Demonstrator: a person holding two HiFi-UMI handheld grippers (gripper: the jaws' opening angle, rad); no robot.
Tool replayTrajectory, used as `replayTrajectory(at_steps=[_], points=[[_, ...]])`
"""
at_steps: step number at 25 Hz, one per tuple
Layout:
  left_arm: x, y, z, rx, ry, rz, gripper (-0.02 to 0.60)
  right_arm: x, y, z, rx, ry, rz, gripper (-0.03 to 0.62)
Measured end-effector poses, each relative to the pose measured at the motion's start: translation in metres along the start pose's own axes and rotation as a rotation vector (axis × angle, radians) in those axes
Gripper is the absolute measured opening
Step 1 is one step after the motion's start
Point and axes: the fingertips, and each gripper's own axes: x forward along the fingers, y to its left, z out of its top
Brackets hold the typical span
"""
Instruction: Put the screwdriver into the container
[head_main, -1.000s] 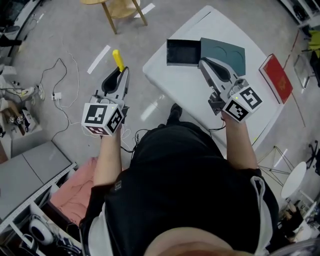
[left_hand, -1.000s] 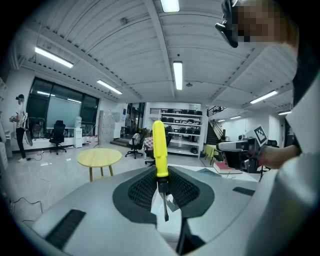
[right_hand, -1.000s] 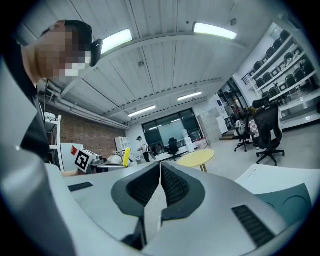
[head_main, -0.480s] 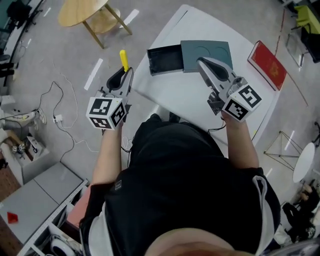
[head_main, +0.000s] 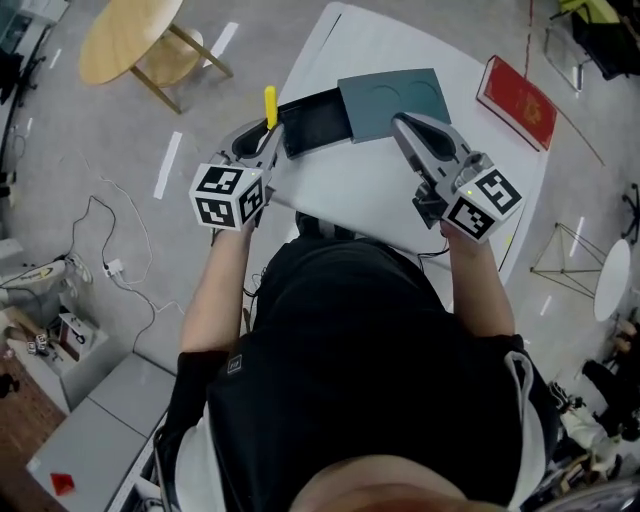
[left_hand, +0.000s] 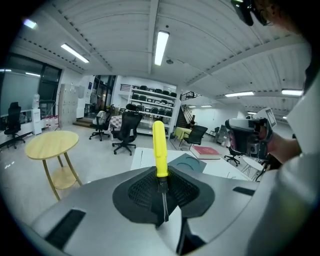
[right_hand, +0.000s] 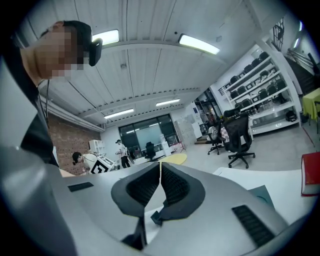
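A screwdriver (head_main: 270, 105) with a yellow handle (left_hand: 159, 149) sticks out ahead of my left gripper (head_main: 267, 135), whose jaws are shut on its thin metal shaft (left_hand: 163, 202). The handle hangs at the table's left edge, just left of the black open container (head_main: 316, 122). The container's grey-green lid (head_main: 393, 100) lies beside it on the right. My right gripper (head_main: 403, 125) hovers over the white table (head_main: 370, 195) by the lid's near edge. In the right gripper view its jaws (right_hand: 160, 172) are shut with nothing between them.
A red book (head_main: 517, 103) lies on the table's far right part. A round wooden table (head_main: 130, 40) stands on the floor at upper left, with cables (head_main: 105, 250) on the floor at left. Office chairs (left_hand: 125, 132) and shelves stand beyond the table.
My left gripper carried the screwdriver from over the floor rightward to the table's left edge beside the container. The right gripper stayed near the lid.
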Motion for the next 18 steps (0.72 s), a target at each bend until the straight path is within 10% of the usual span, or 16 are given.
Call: replayTrajectory(at_steps=[18], points=[[0.081,-0.004,-0.036,-0.029,0.191,-0.182,0.078,-0.018,-0.025,-0.023,0.085,-0.021,-0.168,0.032]])
